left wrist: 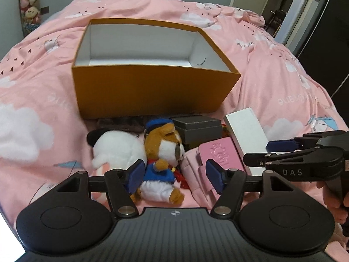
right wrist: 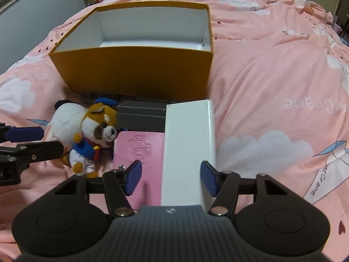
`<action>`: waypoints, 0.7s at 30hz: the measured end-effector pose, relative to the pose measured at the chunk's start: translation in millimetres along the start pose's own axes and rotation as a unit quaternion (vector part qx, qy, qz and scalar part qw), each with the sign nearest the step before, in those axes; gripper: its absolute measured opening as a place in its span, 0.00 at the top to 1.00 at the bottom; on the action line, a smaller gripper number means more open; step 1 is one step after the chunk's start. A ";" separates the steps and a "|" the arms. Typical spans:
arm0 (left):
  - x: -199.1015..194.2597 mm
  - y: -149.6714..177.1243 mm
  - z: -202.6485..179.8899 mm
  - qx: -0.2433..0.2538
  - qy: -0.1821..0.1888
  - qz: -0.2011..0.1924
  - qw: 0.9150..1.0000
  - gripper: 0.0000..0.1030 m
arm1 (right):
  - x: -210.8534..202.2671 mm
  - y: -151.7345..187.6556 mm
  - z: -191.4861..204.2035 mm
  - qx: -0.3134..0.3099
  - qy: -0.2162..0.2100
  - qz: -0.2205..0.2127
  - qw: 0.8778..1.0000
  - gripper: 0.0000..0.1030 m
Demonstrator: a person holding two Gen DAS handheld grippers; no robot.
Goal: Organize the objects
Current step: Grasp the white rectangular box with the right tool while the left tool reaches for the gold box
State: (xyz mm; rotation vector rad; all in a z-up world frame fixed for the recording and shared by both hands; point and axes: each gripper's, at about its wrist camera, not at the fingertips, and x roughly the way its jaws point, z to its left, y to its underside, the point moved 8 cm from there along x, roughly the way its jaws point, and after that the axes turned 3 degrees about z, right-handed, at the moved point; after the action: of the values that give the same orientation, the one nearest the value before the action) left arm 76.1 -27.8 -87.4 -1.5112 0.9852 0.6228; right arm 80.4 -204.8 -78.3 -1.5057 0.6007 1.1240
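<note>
Nearest the right wrist camera, the right gripper hangs with its jaws apart over the near end of the long white box, one blue pad on either side of it and neither touching. The white box lies on the pink bedspread, tilted up slightly, its left edge overlapping a pink embossed case. In the left wrist view the left gripper is likewise spread wide, nothing held, poised above the brown dog plush in blue, with a white plush touching it on the left and a grey box behind. The open orange box stands just beyond the pile, empty as far as can be seen (its floor is partly hidden by the near wall).

The step in hand looks to be picking up the white box for the orange one. To do it well, lower until the pads sit on its long side walls, centred so it will not swing, and close firmly since the faces look smooth. Lift straight up before moving forward, clearing the orange box's near wall, and keep clear of the left gripper close by.
</note>
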 end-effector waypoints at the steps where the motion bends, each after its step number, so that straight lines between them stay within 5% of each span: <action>1: 2.6 -1.9 -2.1 0.001 0.002 0.001 1.000 0.27 | 0.8 -1.4 -1.2 -0.002 0.001 -0.001 1.000 0.36; 3: 6.8 -4.8 -4.7 0.001 0.008 0.004 1.000 0.27 | 1.7 -4.4 -3.4 -0.005 0.011 -0.003 1.000 0.27; 13: 19.1 -10.2 -10.2 0.010 0.009 0.017 1.000 0.27 | 23.3 -7.9 -10.6 -0.017 0.038 0.034 0.999 0.27; 19: 20.5 -10.7 -8.8 0.009 0.005 0.018 1.000 0.27 | 33.4 -8.1 -4.1 -0.056 0.069 0.042 0.995 0.29; 21: 20.2 -11.0 -7.9 0.007 0.005 0.018 1.000 0.27 | 32.7 -7.8 -3.3 -0.057 0.063 0.041 0.996 0.37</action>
State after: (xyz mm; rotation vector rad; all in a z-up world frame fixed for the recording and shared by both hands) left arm 94.5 -40.5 -96.9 -1.4878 1.0236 0.6328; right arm 101.7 -199.2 -103.8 -1.6736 0.6994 1.1479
